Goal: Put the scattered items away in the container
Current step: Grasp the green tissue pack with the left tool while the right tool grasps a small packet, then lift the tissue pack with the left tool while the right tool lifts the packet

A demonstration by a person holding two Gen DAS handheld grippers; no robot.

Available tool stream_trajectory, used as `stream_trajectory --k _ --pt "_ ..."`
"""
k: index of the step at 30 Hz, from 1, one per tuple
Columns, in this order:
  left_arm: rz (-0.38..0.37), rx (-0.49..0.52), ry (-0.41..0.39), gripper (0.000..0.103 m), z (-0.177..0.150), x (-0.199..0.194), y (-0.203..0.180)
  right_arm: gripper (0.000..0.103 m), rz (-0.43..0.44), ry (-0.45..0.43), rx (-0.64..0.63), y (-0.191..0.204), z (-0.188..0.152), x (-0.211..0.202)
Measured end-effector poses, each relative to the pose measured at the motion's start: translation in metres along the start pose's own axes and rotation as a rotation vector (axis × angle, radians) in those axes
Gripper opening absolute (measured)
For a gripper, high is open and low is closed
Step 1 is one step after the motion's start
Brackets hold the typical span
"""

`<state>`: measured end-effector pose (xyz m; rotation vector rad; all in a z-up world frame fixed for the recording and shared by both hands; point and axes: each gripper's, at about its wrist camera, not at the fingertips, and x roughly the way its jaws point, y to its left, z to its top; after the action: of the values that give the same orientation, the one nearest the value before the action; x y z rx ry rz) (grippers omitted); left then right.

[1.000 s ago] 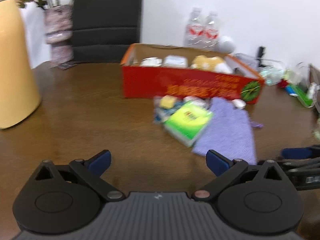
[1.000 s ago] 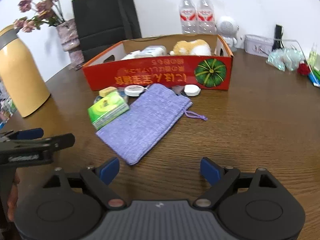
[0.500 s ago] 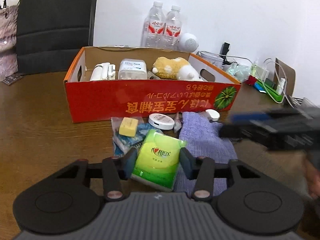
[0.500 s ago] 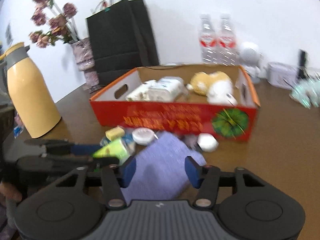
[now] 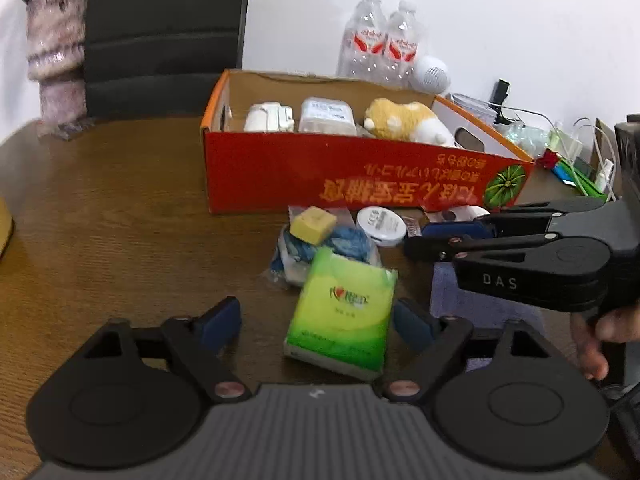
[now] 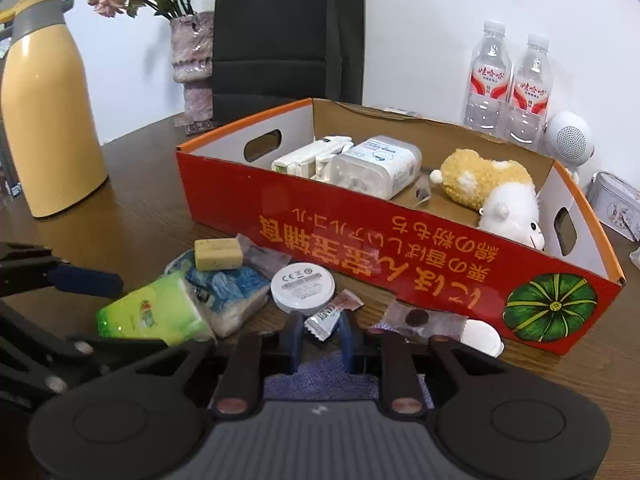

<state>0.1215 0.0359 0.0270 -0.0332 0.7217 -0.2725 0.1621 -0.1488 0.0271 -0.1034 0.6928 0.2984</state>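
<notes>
Red cardboard fills the middle of both my views: the container (image 6: 400, 240) sits on the dark wooden surface (image 5: 100, 220), already holding a white device (image 6: 312, 158), a clear plastic case (image 6: 376, 166) and a yellow-and-white plush toy (image 6: 488, 192).

In front of its near wall lies the scatter. I see a green tissue pack (image 5: 344, 312), a blue-and-white packet (image 6: 224, 284) with a yellow block (image 6: 218, 254) resting on top, a round white puck (image 6: 302, 286), a small white sachet (image 6: 332, 314), a clear wrapper with a dark disc (image 6: 420, 318), a white cap (image 6: 480, 336) just beside the box wall, and a purple cloth pouch (image 6: 320, 376) partly under my right tool.

My left gripper (image 5: 316, 320) is spread wide, its blue pads either side of the tissue pack's near end; from the wrist view I cannot tell whether either pad touches it. My right gripper (image 6: 320, 334) is narrowed almost together, low over the pouch, with the sachet's near corner between its tips; whether it truly pinches the sachet I cannot tell. It also shows from the side in the left view (image 5: 452, 236), reaching in beside the puck.

Behind the box stand two water bottles (image 6: 508, 88), a white speaker (image 6: 568, 144), a yellow thermos (image 6: 48, 112), a vase of flowers (image 6: 192, 52) and a black bag (image 6: 288, 32).
</notes>
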Motion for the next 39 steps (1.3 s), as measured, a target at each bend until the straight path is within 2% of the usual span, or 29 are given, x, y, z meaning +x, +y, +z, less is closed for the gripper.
stream_trajectory --k 1,2,3,5,6,7,8,11,13,15,16,18,21,24,26,28,29,31,33,36,39 --pt "0.003 -0.003 -0.005 0.069 -0.001 0.0 0.001 0.014 0.004 -0.005 0.005 -0.001 0.0 0.001" --pt "0.008 -0.004 -0.01 0.054 -0.001 -0.001 0.001 0.014 0.01 -0.011 0.011 -0.001 0.001 0.002" --pt "0.011 -0.005 -0.013 0.046 -0.001 -0.001 0.002 0.014 0.018 -0.018 0.023 -0.002 0.001 0.003" --pt "0.004 -0.011 -0.012 0.042 -0.001 -0.002 0.003 0.015 0.027 -0.024 0.039 -0.003 0.002 0.005" --pt "0.001 -0.016 -0.012 0.042 -0.001 -0.002 0.003 0.016 0.027 -0.024 0.048 -0.003 0.002 0.005" --pt "0.001 -0.02 -0.014 0.042 -0.001 -0.002 0.002 0.025 0.027 -0.024 0.066 -0.004 0.002 0.005" --pt "0.002 -0.023 -0.016 0.041 -0.001 -0.002 0.001 0.03 0.026 -0.021 0.095 -0.006 0.003 0.005" --pt "-0.005 -0.033 -0.022 0.04 -0.001 -0.003 -0.001 0.032 0.043 -0.018 0.156 -0.011 0.007 0.01" --pt "-0.004 -0.041 -0.036 0.04 -0.001 -0.007 -0.001 0.032 0.056 -0.018 0.151 -0.011 0.009 0.013" --pt "-0.007 -0.069 -0.038 0.04 0.0 -0.008 0.004 0.028 0.051 -0.019 0.117 -0.006 0.007 0.013" --pt "-0.011 -0.087 -0.035 0.04 0.0 -0.008 0.007 0.016 0.041 -0.019 0.082 -0.002 0.005 0.011" --pt "-0.013 -0.116 -0.031 0.04 0.0 -0.007 0.012 0.003 0.006 -0.02 0.032 0.004 0.001 0.008" --pt "-0.005 -0.119 -0.042 0.039 0.001 -0.009 0.011 0.001 -0.022 -0.029 0.013 0.01 -0.002 0.005" --pt "-0.02 -0.106 -0.088 0.039 0.003 -0.021 0.008 0.0 -0.04 -0.035 -0.011 0.017 -0.002 0.001" --pt "-0.026 -0.112 -0.122 0.039 0.003 -0.029 0.008 0.0 -0.038 -0.069 -0.014 0.021 -0.002 -0.012" --pt "-0.018 -0.135 -0.118 0.039 0.003 -0.029 0.01 0.0 -0.026 -0.084 0.007 0.021 0.001 -0.024" --pt "-0.011 -0.14 -0.113 0.039 0.003 -0.028 0.011 0.001 -0.018 -0.074 0.032 0.019 0.003 -0.025" --pt "0.002 -0.143 -0.109 0.039 0.002 -0.026 0.013 0.014 -0.001 -0.044 0.081 0.013 0.007 -0.017" --pt "0.014 -0.143 -0.107 0.039 0.001 -0.025 0.014 0.016 0.008 -0.007 0.079 0.011 0.007 -0.001" --pt "0.025 -0.143 -0.103 0.039 0.001 -0.025 0.015 0.02 -0.036 -0.017 0.043 0.014 0.006 0.01" --pt "0.021 -0.138 -0.093 0.039 0.0 -0.024 0.014 0.033 -0.008 -0.013 0.052 0.012 0.009 0.014"
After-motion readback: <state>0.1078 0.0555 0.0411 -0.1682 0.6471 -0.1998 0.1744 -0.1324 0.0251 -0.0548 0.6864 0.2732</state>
